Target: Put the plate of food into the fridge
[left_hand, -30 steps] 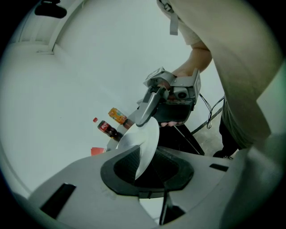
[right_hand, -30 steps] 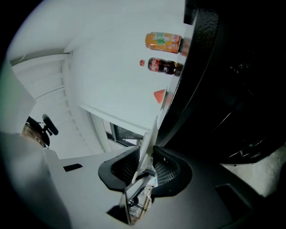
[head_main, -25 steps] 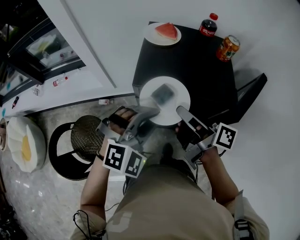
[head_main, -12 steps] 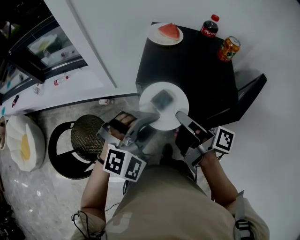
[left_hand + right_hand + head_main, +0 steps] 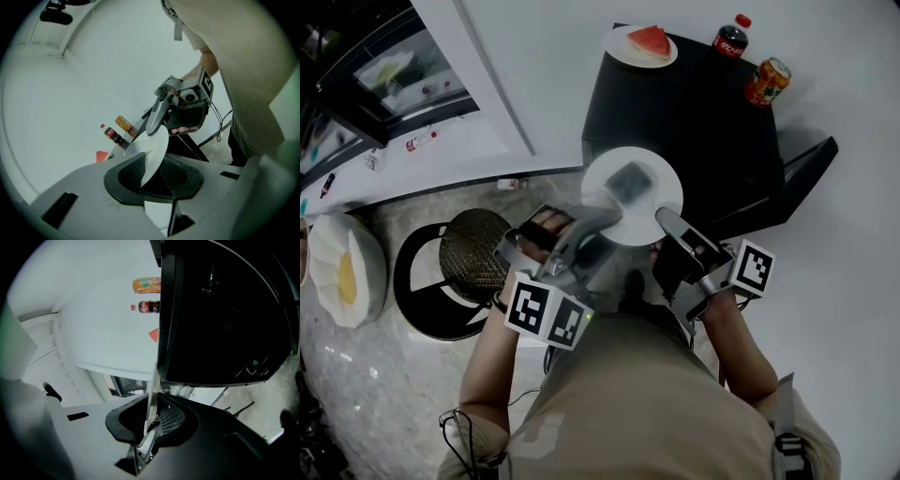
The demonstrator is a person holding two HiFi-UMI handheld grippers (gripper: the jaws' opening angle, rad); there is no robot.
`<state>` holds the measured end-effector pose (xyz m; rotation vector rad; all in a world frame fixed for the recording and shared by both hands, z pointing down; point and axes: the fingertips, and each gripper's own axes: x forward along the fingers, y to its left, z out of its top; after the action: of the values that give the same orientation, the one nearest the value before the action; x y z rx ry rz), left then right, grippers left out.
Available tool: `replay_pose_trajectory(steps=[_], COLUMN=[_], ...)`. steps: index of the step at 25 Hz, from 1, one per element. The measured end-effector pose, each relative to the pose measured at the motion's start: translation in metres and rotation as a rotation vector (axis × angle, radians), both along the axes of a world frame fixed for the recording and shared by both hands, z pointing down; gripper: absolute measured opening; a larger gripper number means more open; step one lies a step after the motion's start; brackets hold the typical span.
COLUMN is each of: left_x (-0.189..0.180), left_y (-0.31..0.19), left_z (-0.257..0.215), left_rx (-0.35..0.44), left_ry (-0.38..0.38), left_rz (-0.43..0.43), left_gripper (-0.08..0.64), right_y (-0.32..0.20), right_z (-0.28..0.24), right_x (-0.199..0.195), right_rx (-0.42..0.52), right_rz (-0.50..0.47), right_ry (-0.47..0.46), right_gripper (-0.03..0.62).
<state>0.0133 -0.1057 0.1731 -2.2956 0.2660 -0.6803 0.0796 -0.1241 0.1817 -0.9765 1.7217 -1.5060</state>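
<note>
Left hand-held gripper [image 5: 602,218] clamps the near-left rim of the round white plate [image 5: 667,186], with the edge pinched between its jaws. The right hand-held gripper [image 5: 662,217] has the near-right rim between its jaws, which have just been closing and now press on it.

Biggest in view is the dark glass-fronted cabinet [image 5: 370,89] in the upper left of the frame, which I take to be the fridge. Whether its door is open cannot be told from here. It stands well apart from the plate.

Next in size is the square black desk [image 5: 703,131], filling the upper right. The plate sits at its near edge, about level, jutting out toward the person between the two grippers. Whether it rests on the desk or is already clear of it cannot be told.

In the middle of the plate lies a dark squarish piece of food [image 5: 628,181].

Along the far edge of the desk stand a small white plate with a red watermelon wedge [image 5: 649,42], a dark cola bottle with a red cap [image 5: 731,39] and an orange drink can [image 5: 767,82], all well away from the grippers.

By my reading the task is at an early stage. The two-sided grasp is made, but the carry across to the cabinet, getting past its door and setting the plate on a shelf are all not yet done.
</note>
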Motion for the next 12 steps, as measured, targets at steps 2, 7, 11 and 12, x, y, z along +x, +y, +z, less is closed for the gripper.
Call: replay_pose_trajectory(steps=[2,7,11,12], left_x=[-0.004,-0.013,-0.019,-0.020], left_y=[0.002,0.005,0.007,0.008], left_z=[0.002,0.008,0.012,0.013], left_rx=[-0.011,-0.035,-0.046,-0.048], left_ry=[0.006,0.014,0.014,0.012], left_rz=[-0.002,-0.008,-0.008,-0.008], left_gripper=[0.092,0.095,0.098,0.098], right_y=[0.002,0.006,0.009,0.010], right_z=[0.002,0.007,0.011,0.012], right_x=[-0.004,-0.012,-0.018,-0.020], right_rx=[-0.007,-0.017,-0.023,-0.023], right_rz=[0.002,0.011,0.016,0.019], right_ry=[0.003,0.005,0.009,0.009], right_gripper=[0.057,0.057,0.057,0.057])
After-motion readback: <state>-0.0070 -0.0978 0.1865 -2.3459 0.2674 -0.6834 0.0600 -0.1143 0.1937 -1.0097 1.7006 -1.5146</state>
